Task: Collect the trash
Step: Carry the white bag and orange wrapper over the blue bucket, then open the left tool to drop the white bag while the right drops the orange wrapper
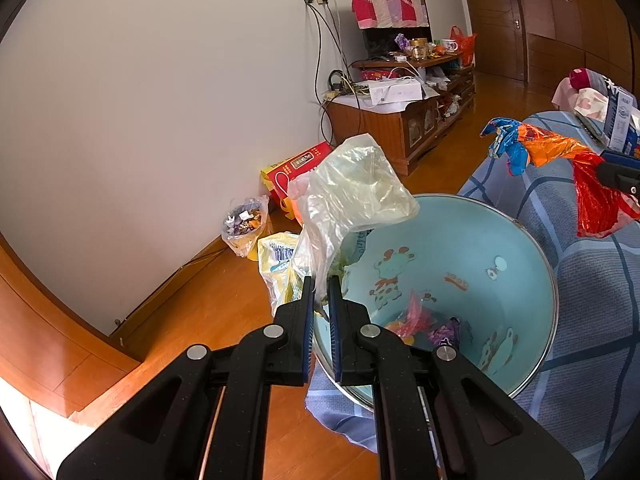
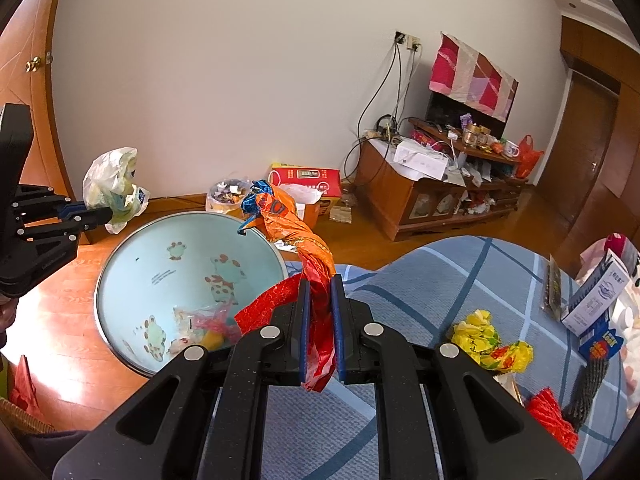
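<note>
the fingers (image 1: 308, 312) of the left gripper (image 1: 320, 312) are clamped on a clear crumpled plastic bag (image 1: 356, 188), which stands up above the near rim of the basin (image 1: 536, 248). the fingers (image 2: 305, 320) of the right gripper (image 2: 320, 320) are clamped on a long red, orange and blue wrapper (image 2: 296, 232), held over the blue checked bed cover (image 2: 420, 280) with its far end above the basin rim.

risk, as a judgement: both items are light film. on release, either may cling to the pads or drift, landing on the wooden floor (image 1: 200, 320) or the bed cover instead of in the basin. the wrapper is long; a trailing end may hang over the rim. the basin sits near the bed edge, so a knock could tip it.

containers: the basin holds a few wrappers, pink, yellow and purple, at its bottom. a clear floor bag (image 1: 244, 224) by the wall appears full of scraps. yellow crumpled wrappers (image 2: 488, 340) remain on the bed.
</note>
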### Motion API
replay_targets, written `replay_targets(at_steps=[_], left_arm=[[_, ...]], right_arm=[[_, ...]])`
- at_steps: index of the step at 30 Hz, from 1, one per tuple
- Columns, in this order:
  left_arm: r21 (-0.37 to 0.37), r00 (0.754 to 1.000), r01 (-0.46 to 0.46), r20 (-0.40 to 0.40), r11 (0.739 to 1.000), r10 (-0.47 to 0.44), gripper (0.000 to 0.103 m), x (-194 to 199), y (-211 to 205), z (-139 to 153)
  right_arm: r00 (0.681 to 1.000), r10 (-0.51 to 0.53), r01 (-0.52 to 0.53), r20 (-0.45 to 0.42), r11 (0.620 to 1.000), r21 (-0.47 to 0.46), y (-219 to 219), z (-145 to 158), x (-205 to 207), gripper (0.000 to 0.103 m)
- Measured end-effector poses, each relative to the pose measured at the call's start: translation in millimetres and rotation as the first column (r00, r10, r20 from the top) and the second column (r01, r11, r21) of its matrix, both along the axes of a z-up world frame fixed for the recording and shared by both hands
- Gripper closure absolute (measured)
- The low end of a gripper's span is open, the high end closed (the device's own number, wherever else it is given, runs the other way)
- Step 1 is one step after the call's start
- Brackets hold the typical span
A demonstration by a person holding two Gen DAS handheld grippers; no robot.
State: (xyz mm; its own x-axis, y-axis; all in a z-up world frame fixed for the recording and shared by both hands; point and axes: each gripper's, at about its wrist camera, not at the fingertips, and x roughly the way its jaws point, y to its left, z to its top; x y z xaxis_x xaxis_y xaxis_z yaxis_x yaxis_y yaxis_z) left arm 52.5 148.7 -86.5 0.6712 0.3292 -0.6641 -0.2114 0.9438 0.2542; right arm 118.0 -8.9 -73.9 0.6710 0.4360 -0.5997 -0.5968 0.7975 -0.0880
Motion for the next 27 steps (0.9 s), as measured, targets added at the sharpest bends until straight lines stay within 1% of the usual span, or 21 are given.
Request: replay_targets(at_steps=[27], left_arm=[[-0.008,1.0,0.017,-0.003,1.0,-0.017,0.096,-3,0,-2]], right_arm=[[0.999,0.035,-0.036,-0.009,0.999,-0.007,12,-3,-2,0.092]])
